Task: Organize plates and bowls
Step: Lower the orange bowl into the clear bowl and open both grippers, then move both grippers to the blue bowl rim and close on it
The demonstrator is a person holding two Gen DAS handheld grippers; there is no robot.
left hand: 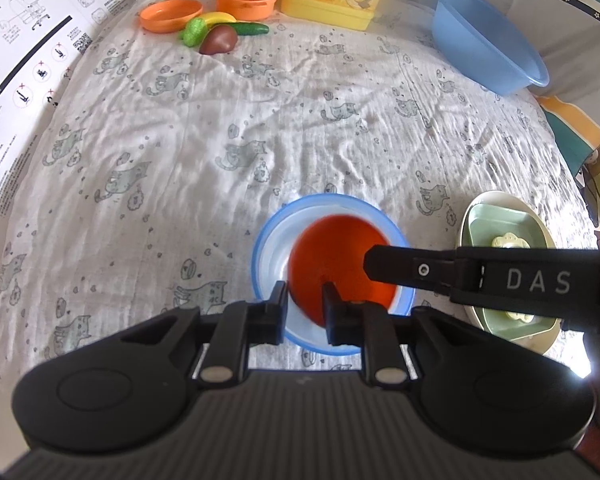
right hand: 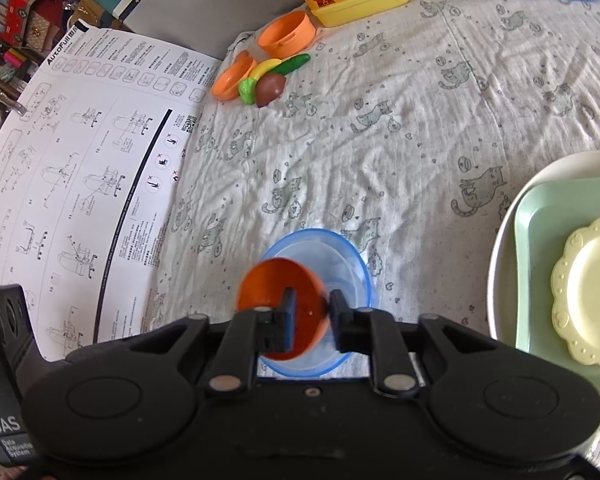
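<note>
Orange bowl (right hand: 274,292) inside blue-rimmed bowl (right hand: 352,264)

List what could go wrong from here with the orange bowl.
1. The right gripper holds the orange bowl tilted by its rim over the blue bowl; released like this, it may land askew instead of nesting.
2. The left gripper straddles the blue bowl's near rim, close to the right one; they could collide.
3. The blue bowl rests on wrinkled cloth and may slide.
</note>
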